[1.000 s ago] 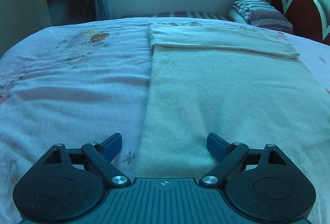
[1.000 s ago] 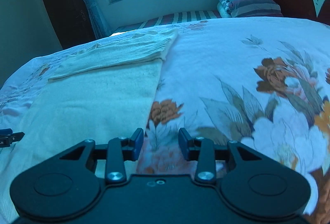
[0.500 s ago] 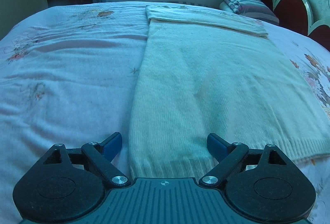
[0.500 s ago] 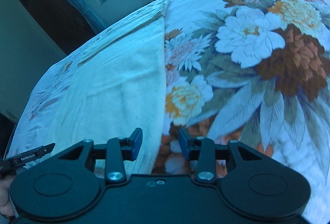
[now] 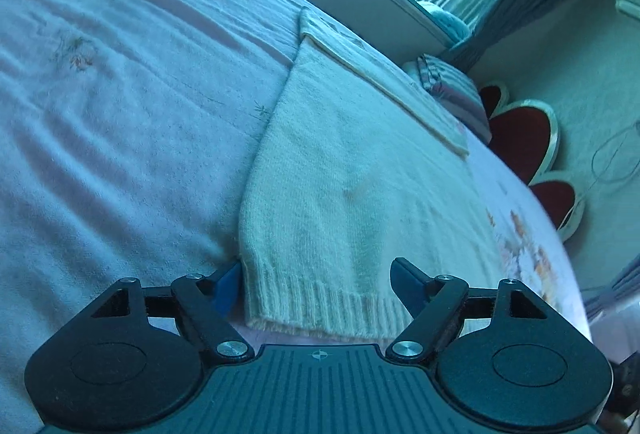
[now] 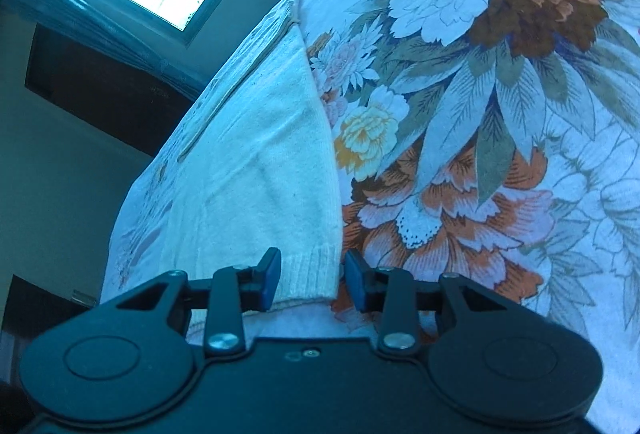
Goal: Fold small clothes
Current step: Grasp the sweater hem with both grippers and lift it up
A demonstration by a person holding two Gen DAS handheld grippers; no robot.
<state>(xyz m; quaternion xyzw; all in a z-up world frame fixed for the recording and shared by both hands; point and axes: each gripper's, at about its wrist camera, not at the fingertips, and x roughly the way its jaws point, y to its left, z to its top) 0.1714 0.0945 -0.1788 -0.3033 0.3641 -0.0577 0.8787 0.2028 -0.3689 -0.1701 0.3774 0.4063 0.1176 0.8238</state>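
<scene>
Both grippers have drawn back to the sweater (image 5: 352, 202) hem, left gripper (image 5: 316, 284) closing around its left corner, right gripper (image 6: 312, 280) spread around the right.

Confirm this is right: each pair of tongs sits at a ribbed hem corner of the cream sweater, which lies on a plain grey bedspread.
Not quite. The bedspread is floral, not plain grey, as the right wrist view shows. The rest holds: the left tongs, closing, and the right tongs each straddle a ribbed hem corner of the cream sweater.

No legible text, label or number anywhere in either view.
</scene>
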